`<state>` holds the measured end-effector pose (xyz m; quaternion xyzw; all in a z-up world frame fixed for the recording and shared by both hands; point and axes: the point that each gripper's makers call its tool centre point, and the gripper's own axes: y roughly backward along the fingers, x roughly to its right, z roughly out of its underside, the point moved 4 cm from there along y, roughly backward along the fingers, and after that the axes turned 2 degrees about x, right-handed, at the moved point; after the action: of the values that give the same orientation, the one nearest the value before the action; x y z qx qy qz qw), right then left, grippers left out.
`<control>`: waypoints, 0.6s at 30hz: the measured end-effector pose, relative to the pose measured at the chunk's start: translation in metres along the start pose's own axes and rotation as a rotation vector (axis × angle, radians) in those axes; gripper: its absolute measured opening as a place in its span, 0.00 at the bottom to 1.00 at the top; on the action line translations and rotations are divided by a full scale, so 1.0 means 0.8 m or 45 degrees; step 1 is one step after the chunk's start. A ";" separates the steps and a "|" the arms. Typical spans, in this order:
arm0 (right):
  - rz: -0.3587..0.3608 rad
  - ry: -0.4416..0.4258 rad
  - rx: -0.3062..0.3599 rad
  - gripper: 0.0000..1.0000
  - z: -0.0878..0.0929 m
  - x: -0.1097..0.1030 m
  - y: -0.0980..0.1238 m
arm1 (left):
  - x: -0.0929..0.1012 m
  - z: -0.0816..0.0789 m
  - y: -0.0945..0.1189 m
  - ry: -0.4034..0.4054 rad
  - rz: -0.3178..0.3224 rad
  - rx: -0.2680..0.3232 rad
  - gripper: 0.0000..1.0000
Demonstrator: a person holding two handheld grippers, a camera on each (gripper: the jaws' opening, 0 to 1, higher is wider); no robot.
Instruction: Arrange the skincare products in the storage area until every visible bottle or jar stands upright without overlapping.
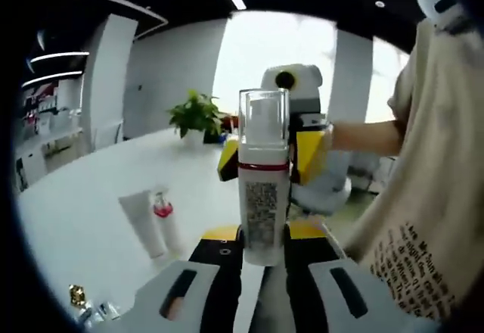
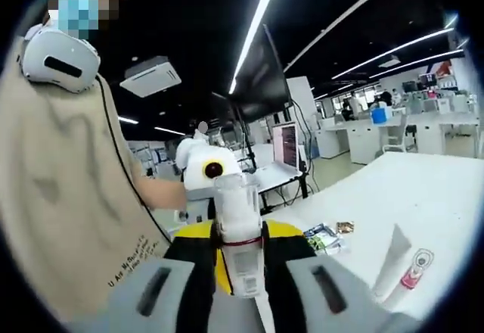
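Gripping one pump bottle (image 1: 263, 197) together, both grippers' fingers clamp it above the white table's (image 1: 91, 197) open edge.

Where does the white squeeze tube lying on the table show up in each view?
Left gripper view: white tube lies on the white table, lower left, beside a small pink-capped bottle.
Right gripper view: the tube is at lower right, the pink-capped bottle just right of it.
Shared landmark: the clear-capped pump bottle at centre between the jaws.
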<state>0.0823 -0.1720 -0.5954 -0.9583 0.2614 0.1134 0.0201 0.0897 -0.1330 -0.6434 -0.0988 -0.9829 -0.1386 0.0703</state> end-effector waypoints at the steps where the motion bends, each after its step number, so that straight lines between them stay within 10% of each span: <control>1: 0.001 0.000 0.003 0.22 0.000 0.000 0.000 | 0.001 0.000 0.000 -0.003 0.007 -0.003 0.17; 18: 0.072 0.057 0.026 0.21 0.014 0.000 0.004 | 0.004 0.010 -0.006 -0.004 0.016 -0.054 0.17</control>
<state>0.0780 -0.1738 -0.6060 -0.9526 0.2900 0.0896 0.0207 0.0850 -0.1346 -0.6518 -0.1066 -0.9792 -0.1590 0.0676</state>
